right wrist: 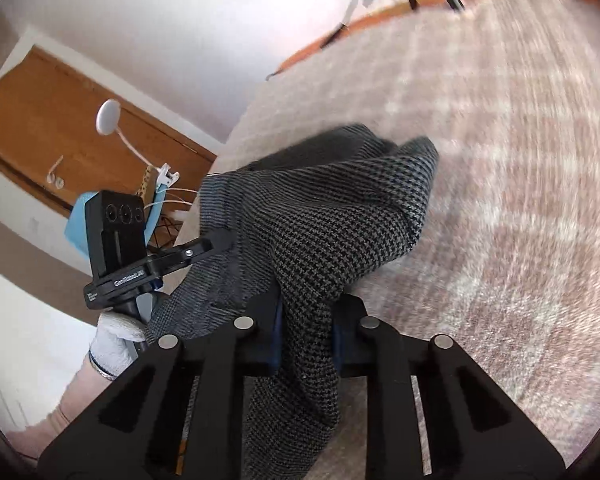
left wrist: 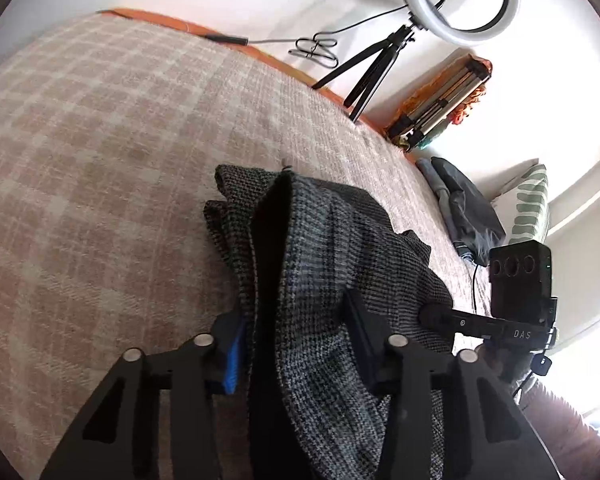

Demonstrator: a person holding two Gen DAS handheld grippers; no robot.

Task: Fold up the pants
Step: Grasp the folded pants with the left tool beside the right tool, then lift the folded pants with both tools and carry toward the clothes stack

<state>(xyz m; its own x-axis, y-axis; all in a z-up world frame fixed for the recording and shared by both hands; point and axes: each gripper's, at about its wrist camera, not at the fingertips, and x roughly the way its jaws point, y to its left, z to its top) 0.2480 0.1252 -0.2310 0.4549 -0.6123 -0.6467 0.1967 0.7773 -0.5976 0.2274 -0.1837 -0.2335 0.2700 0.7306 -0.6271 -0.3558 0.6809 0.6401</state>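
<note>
Checked bedspread [left wrist: 100, 140] lies below both grippers: left gripper [left wrist: 296, 344] and right gripper [right wrist: 304, 332] each pinch the pants [left wrist: 332, 248], lifting them, probably to straighten them for folding.

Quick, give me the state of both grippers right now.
Left gripper: shut on the pants.
Right gripper: shut on the pants, bunched above the plaid bedspread.

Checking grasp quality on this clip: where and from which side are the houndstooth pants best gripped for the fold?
Grip the pants along one edge, from above with fingers pointing forward over the checked bedspread. The cloth hangs limp and bunched, so only a pinched edge gives control. Both the left gripper and right gripper are shut on fabric that way, side by side.
</note>
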